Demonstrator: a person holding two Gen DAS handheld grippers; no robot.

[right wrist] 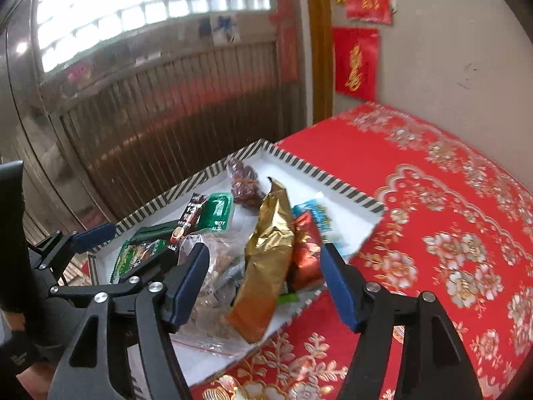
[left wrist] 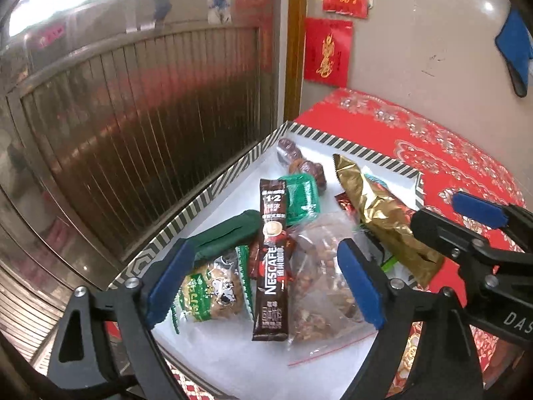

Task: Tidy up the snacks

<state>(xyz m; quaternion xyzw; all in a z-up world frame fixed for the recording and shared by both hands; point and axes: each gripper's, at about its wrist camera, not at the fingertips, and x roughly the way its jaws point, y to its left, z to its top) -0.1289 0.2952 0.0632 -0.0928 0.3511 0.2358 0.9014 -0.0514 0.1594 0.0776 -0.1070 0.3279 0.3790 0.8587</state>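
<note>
Shallow box (left wrist: pixel 233 180) with a black-and-white striped rim sitting on the red floral worktop (left wrist: pixel 466 166), hard up against the ribbed metal door (left wrist: pixel 133 116) on the left side. No room at all on that side; plenty of bare red cloth to the right and toward the back wall. Near rim running just past the snack pile, with the gold foil packet (left wrist: pixel 383 220) sticking out over it.

Inside the box, all piled toward the near half: Nescafe coffee stick (left wrist: pixel 271 260) lying flat, long axis running away from the camera, top end pointing at the far corner. Gold foil packet (right wrist: pixel 269 260) lying on a diagonal, serrated end pointing up and away, bottom end hanging over the near rim. Clear zip bag of nuts (left wrist: pixel 319 283) between those two. Green cookie packet (left wrist: pixel 213 293) left of the stick, green cup (left wrist: pixel 299 200) behind it, dates (left wrist: pixel 299 163) near the far corner. Red packet (right wrist: pixel 304 253) tucked right beside the gold one.

Left gripper (left wrist: pixel 263 286) with fingers spread wide, hovering over the stick and the nut bag, not pressing anything. Right gripper (right wrist: pixel 263 286) also spread, gold packet and red packet between the fingers but untouched.
</note>
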